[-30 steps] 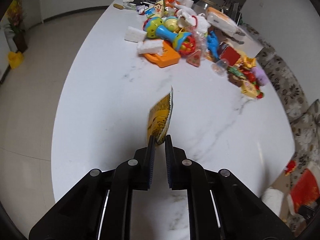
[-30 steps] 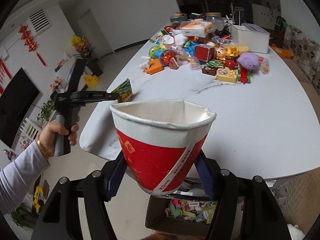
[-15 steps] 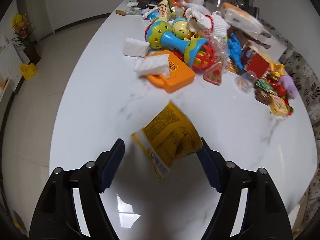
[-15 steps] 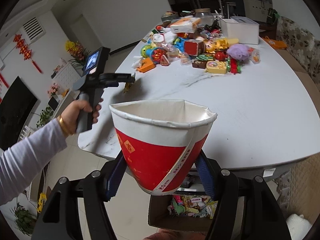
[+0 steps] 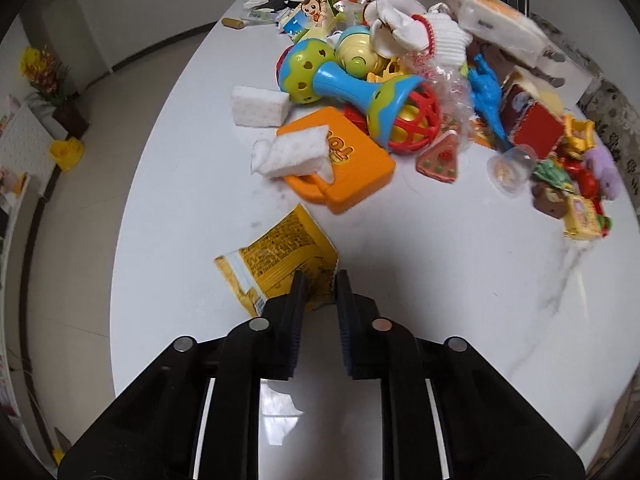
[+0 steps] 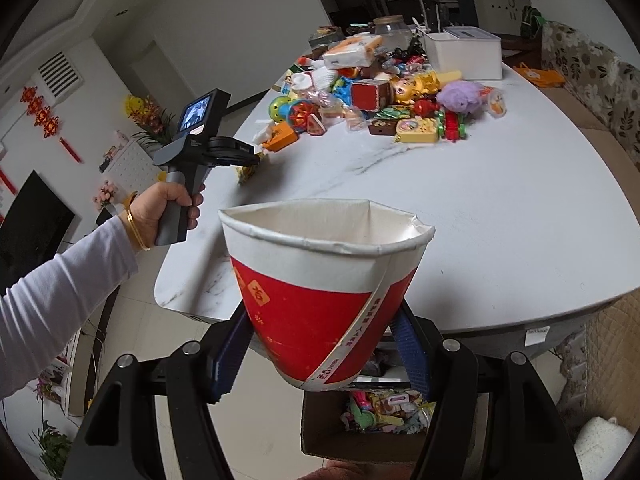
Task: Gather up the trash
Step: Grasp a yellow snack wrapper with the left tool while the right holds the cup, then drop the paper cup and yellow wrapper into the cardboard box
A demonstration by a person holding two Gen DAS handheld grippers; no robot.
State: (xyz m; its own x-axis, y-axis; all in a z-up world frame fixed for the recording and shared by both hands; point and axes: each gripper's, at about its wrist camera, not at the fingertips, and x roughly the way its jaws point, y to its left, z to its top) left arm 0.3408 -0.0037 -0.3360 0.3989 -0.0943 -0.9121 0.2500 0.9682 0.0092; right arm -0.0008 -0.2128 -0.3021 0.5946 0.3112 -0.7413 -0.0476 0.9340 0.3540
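The yellow snack wrapper (image 5: 280, 256) lay flat on the white marble table (image 5: 420, 264), directly ahead of the left gripper (image 5: 319, 280). Its near edge sat between the fingertips, and the jaws were closing on it, with only a narrow gap left between the pads. In the right wrist view the same gripper (image 6: 250, 160) showed from the side, held by the person's left hand (image 6: 168, 208), with the wrapper (image 6: 245, 173) at its tip.

Just beyond the wrapper, ahead and slightly right of the left gripper, stood an orange toy case (image 5: 352, 168) with a white sponge (image 5: 292, 152) resting on it. A second white sponge (image 5: 260, 106) lay further ahead to the left. A blue and green rattle (image 5: 352, 88) lay behind the case at the front of a pile of toys.

The right gripper (image 6: 320, 344) was spread wide and pinched a red and white paper cup (image 6: 316, 280) between its blue pads, rim upward and dented. Below the right gripper stood a cardboard box (image 6: 320, 436) holding wrappers.
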